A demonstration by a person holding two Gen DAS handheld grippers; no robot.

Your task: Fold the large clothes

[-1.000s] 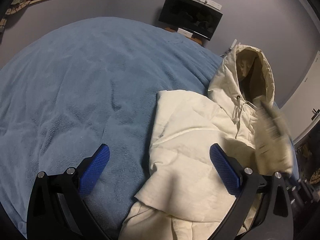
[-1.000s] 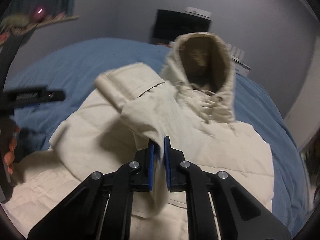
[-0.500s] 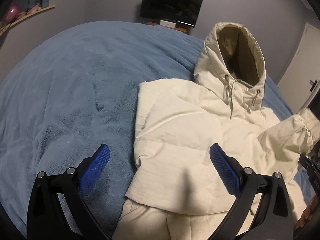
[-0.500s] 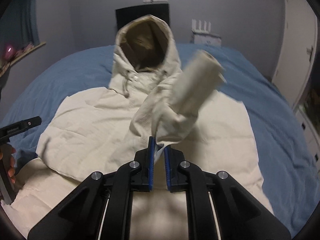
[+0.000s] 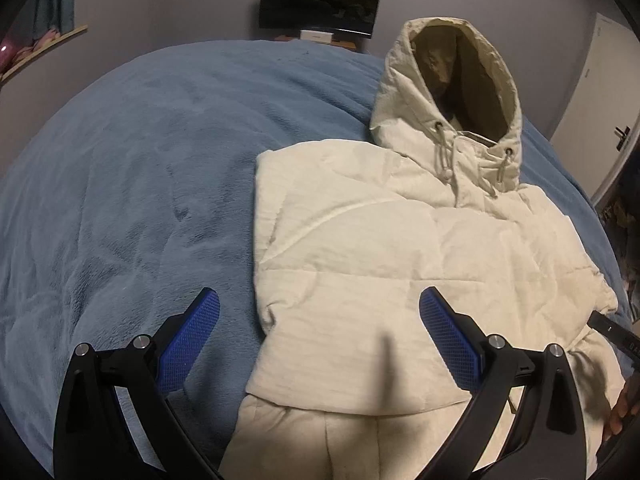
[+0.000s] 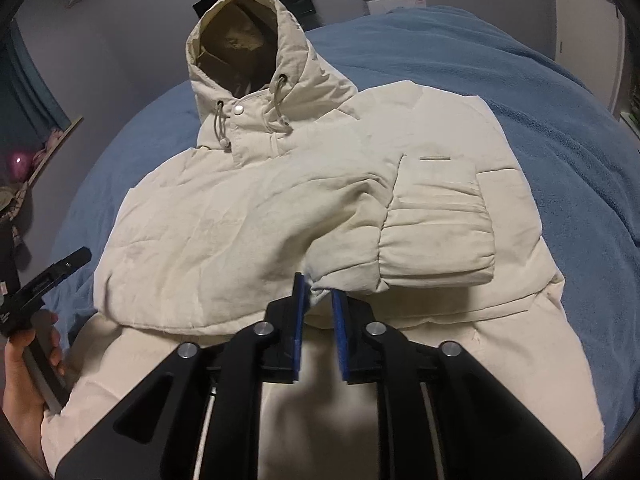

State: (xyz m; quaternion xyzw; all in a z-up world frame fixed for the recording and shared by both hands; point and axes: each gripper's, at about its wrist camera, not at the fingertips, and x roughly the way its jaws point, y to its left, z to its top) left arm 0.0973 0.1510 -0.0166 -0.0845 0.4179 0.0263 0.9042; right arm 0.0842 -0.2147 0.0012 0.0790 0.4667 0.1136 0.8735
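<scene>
A cream hooded puffer jacket [image 5: 380,264] lies front up on the blue bed, hood [image 5: 460,80] standing open at the far end. Both sleeves are folded across the chest; the right sleeve's cuff [image 6: 436,236] rests on the body. My left gripper [image 5: 318,344] is wide open and empty, hovering over the jacket's left lower edge. My right gripper [image 6: 318,300] sits at the folded sleeve's near edge, its jaws a little apart with the fabric edge just at their tips. The jacket also shows in the right wrist view [image 6: 240,232].
The blue fleece blanket [image 5: 140,184] covers the bed, with bare blanket left of the jacket. A dark TV [image 5: 320,2] hangs on the far wall. A white door [image 5: 596,96] stands at right. A shelf [image 5: 44,46] runs along the left wall.
My right gripper carried the right sleeve across and laid it down on the jacket's chest, and its jaws have parted slightly. The left gripper stayed open and shifted its aim toward the jacket.
</scene>
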